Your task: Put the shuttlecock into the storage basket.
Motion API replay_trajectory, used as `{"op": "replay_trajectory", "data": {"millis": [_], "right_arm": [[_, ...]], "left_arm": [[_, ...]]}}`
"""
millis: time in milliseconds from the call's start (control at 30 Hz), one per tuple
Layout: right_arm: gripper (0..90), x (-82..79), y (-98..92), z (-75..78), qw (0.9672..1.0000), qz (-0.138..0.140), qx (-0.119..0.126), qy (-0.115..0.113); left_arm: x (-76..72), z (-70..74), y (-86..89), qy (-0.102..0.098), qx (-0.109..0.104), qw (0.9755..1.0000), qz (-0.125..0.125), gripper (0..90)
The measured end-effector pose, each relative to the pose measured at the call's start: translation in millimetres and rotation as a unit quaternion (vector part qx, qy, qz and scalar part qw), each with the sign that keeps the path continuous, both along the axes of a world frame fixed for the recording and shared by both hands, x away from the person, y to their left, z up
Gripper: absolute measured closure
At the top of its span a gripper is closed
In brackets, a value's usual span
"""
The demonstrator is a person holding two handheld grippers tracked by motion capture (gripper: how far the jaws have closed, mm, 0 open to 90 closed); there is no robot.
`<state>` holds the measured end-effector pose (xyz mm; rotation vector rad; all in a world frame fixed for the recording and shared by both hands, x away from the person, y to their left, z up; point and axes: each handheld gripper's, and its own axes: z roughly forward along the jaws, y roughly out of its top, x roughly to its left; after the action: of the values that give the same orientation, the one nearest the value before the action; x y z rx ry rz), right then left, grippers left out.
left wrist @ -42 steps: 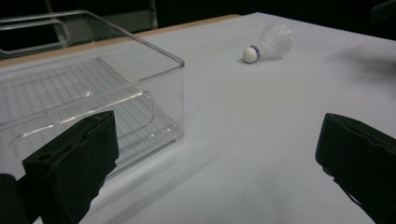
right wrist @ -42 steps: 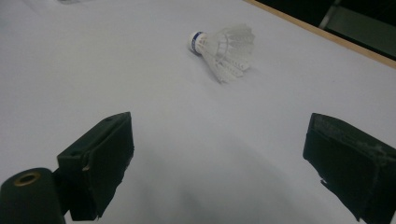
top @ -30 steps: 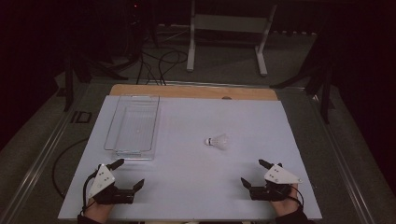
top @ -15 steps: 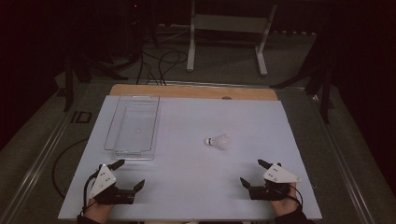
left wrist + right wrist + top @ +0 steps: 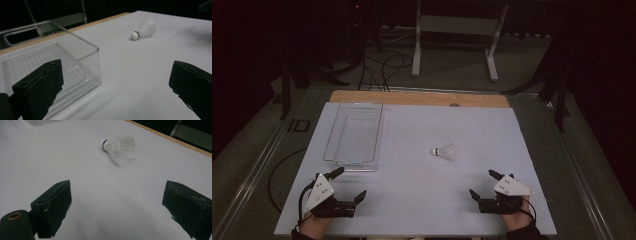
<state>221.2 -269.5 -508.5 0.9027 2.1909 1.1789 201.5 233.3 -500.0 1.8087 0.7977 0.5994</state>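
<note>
A white shuttlecock (image 5: 446, 151) lies on its side on the white table top (image 5: 422, 190), cork end pointing left. It appears again as the shuttlecock (image 5: 144, 29) far ahead in the left gripper view and as the shuttlecock (image 5: 118, 147) in the right gripper view. A clear plastic bin (image 5: 355, 135) stands empty at the left; the bin's near corner (image 5: 82, 62) is close to my left jaws. My left gripper (image 5: 350, 184) rests open near the front left edge. My right gripper (image 5: 482, 184) rests open at the front right, short of the shuttlecock. Both hold nothing.
A wooden strip (image 5: 419, 98) runs along the table's far edge. Beyond it a white metal stand (image 5: 457, 30) and cables (image 5: 377, 62) sit on the dark floor. Wide bare surface lies between the two grippers.
</note>
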Motion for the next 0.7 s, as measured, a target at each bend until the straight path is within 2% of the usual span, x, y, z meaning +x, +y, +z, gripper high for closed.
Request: {"op": "replay_trajectory", "data": {"millis": [100,133,167,200,233,267,367,533,700], "right_arm": [[8.4,0.2,0.8,-0.5,1.0000,0.000,-0.002,0.001],[8.5,-0.1,1.3,-0.5,1.0000,0.001,-0.002,0.001],[8.5,-0.7,1.7,-0.1,1.0000,0.001,-0.002,0.003],[8.5,-0.8,1.9,0.3,1.0000,0.002,-0.005,0.001],[8.5,-0.8,1.9,0.3,1.0000,0.002,-0.005,0.001],[8.5,-0.9,2.3,0.8,1.0000,0.002,-0.003,-0.001],[8.5,-0.3,2.3,0.6,1.0000,0.005,-0.004,-0.001],[8.5,-0.9,2.5,0.7,1.0000,0.006,-0.002,0.002],[8.5,-1.0,2.7,0.8,1.0000,0.006,-0.004,0.002]], "left_arm": [[0.9,6.0,0.7,-0.001,-0.001,1.0000,-0.004,0.2],[1.6,12.6,0.1,-0.006,0.006,0.9999,-0.007,0.2],[1.6,12.6,0.1,-0.006,0.006,0.9999,-0.007,0.2],[2.2,19.6,-1.4,-0.013,0.017,0.9997,-0.013,0.2],[2.2,19.6,-1.4,-0.013,0.017,0.9997,-0.013,0.2],[3.4,26.9,-2.8,-0.015,0.024,0.9995,-0.016,0.2],[5.5,33.8,-4.2,-0.016,0.029,0.9992,-0.024,0.2],[14.5,48.6,-12.6,-0.013,0.050,0.9977,-0.044,0.2],[21.3,57.6,-17.8,-0.013,0.051,0.9973,-0.052,0.2]]}}
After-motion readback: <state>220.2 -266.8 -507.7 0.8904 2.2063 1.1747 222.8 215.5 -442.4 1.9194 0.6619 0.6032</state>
